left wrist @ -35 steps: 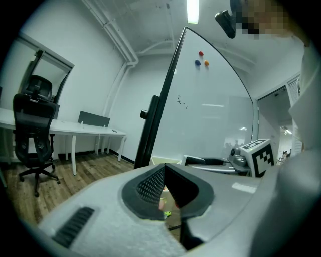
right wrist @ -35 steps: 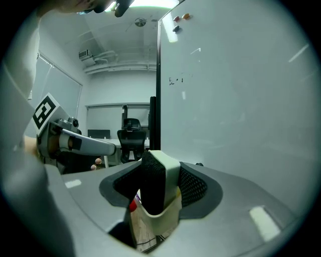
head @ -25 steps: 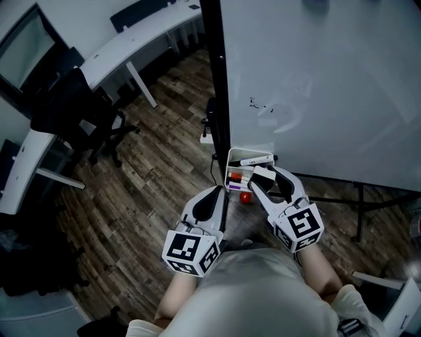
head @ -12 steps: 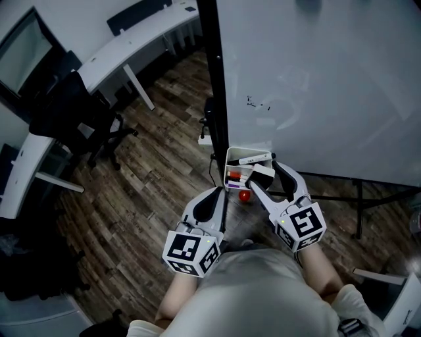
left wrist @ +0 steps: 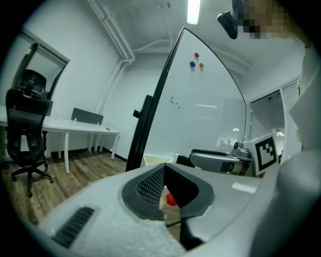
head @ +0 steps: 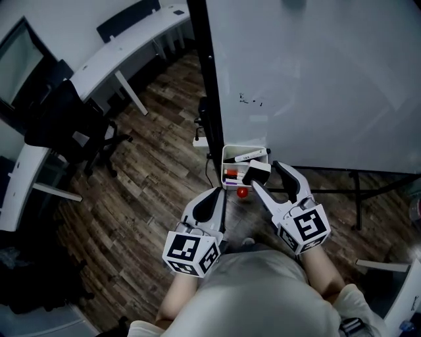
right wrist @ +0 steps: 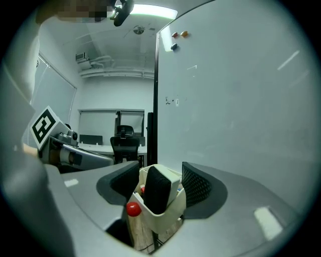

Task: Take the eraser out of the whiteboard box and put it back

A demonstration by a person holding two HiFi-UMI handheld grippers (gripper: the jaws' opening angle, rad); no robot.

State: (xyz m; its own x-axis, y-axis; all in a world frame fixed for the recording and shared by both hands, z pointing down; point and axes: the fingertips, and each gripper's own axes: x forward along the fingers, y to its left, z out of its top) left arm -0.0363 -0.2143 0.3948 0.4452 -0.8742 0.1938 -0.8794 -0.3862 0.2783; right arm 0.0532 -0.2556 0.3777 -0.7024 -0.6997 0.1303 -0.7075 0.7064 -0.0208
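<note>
White-backed eraser [right wrist: 156,193] leans loose inside the whiteboard box [right wrist: 168,215]. The right gripper [right wrist: 159,174] fingers straddle it and are closing; off-centre, they could tip it. Beside the box, the left gripper [left wrist: 164,173] fingers are pressed together, empty.

No legible text, whiteboard scribble [head: 250,100] too small to read

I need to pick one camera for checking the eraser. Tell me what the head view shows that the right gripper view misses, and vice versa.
Only the head view: the person's grey shirt and the whiteboard's stand leg.
Only the right gripper view: the ceiling light.
Both: the whiteboard, the white box, the eraser standing in the box, the small red ball by the box, the left gripper and the office chair.
</note>
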